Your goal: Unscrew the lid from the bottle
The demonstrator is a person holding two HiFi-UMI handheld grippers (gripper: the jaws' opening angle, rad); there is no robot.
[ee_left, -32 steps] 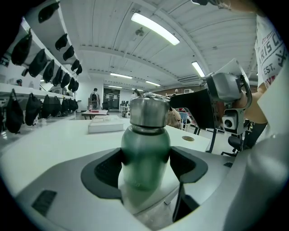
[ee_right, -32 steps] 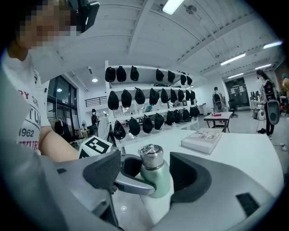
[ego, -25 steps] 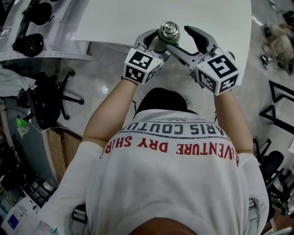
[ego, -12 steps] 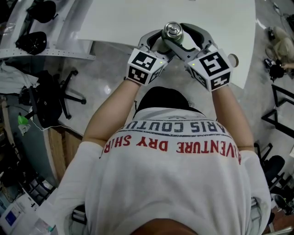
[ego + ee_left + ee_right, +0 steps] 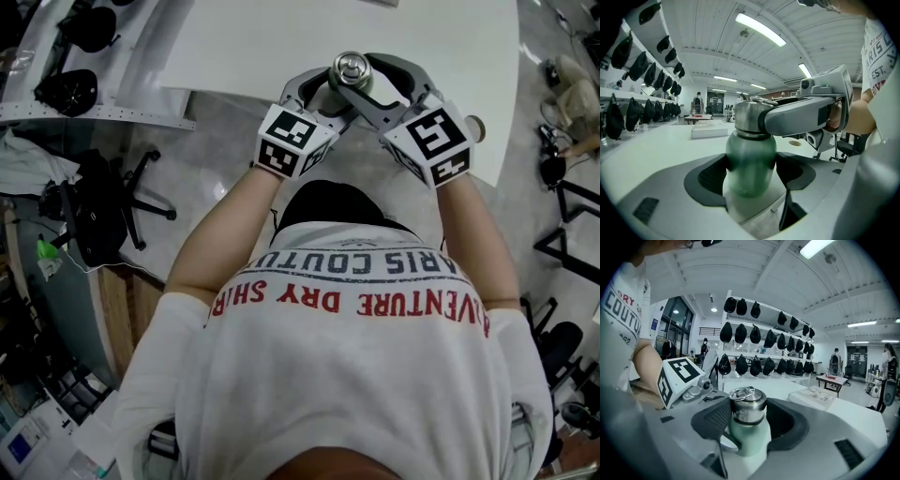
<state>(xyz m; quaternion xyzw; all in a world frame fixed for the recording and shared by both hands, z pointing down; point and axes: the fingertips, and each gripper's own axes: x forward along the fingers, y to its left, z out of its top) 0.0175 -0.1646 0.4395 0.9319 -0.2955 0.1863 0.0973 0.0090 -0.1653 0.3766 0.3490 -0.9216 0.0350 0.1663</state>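
L gripper (image 5: 751, 174) clamped on green bottle (image 5: 749, 157) body; R gripper (image 5: 748, 420) jaws closing round steel lid (image 5: 747, 405), not yet tight.

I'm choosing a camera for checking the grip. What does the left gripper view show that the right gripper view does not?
Only the left gripper view: the left gripper with both pads clamped on the green body of the bottle. Only the right gripper view: the right gripper with a pad on either side of the steel lid, its jaws closing. Both: the upright bottle, its lid, and the white table.
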